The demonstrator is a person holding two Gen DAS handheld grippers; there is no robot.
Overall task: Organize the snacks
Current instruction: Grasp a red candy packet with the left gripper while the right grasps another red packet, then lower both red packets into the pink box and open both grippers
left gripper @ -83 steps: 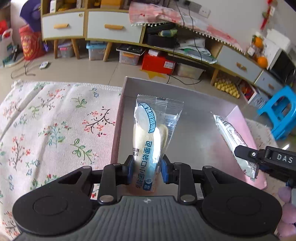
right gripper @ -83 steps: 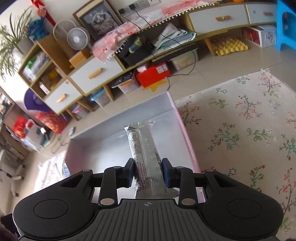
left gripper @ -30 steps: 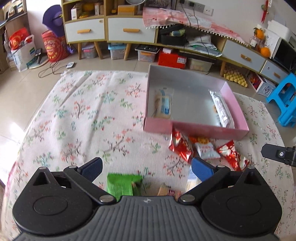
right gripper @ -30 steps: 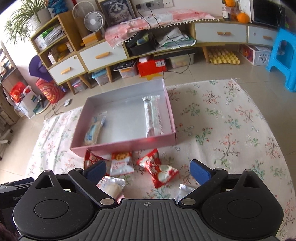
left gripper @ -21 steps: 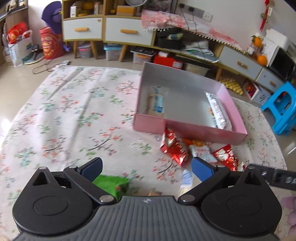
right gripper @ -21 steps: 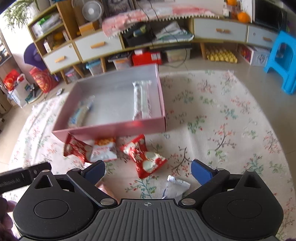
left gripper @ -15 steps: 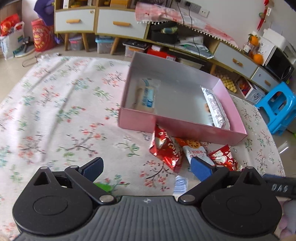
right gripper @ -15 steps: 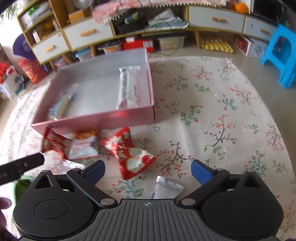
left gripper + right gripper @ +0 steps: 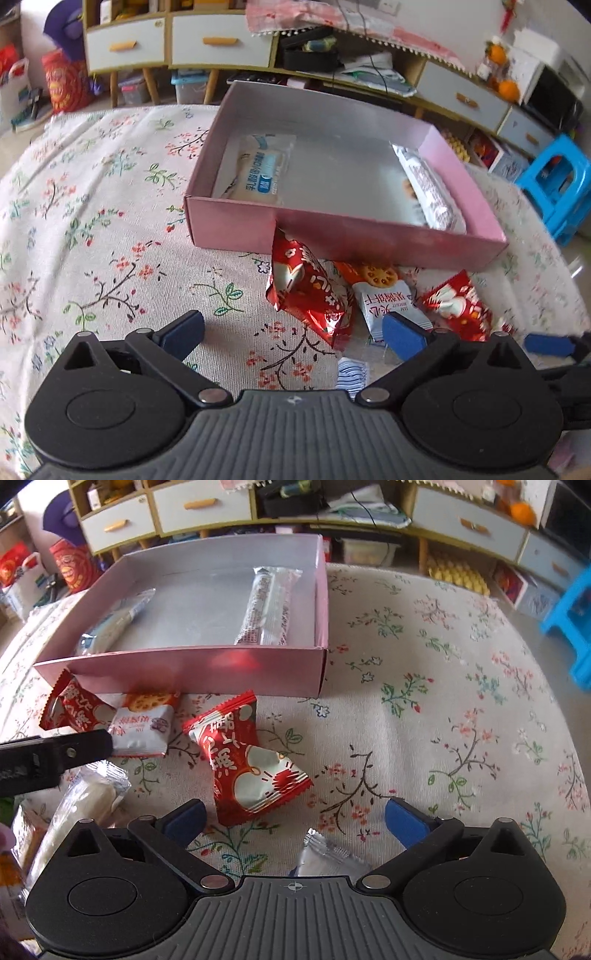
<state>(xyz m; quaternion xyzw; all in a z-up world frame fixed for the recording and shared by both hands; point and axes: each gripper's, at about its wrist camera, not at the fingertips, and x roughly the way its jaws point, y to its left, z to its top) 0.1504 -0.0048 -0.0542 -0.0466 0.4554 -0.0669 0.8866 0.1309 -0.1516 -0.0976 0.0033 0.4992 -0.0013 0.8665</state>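
Note:
A pink box on the floral cloth holds a blue-labelled bread pack at its left and a long silver pack at its right. In front of the box lie a red snack bag, a white biscuit pack and another red bag. My left gripper is open just short of the first red bag. My right gripper is open close to the second red bag, over a small silver packet.
A striped wrapper lies under my left gripper. More packets sit at the left in the right wrist view, by the other gripper's finger. Low cabinets and a blue stool stand beyond the table.
Both grippers let go of their packs in the box, drew back open, and have since moved down and forward toward the loose snacks in front of the box.

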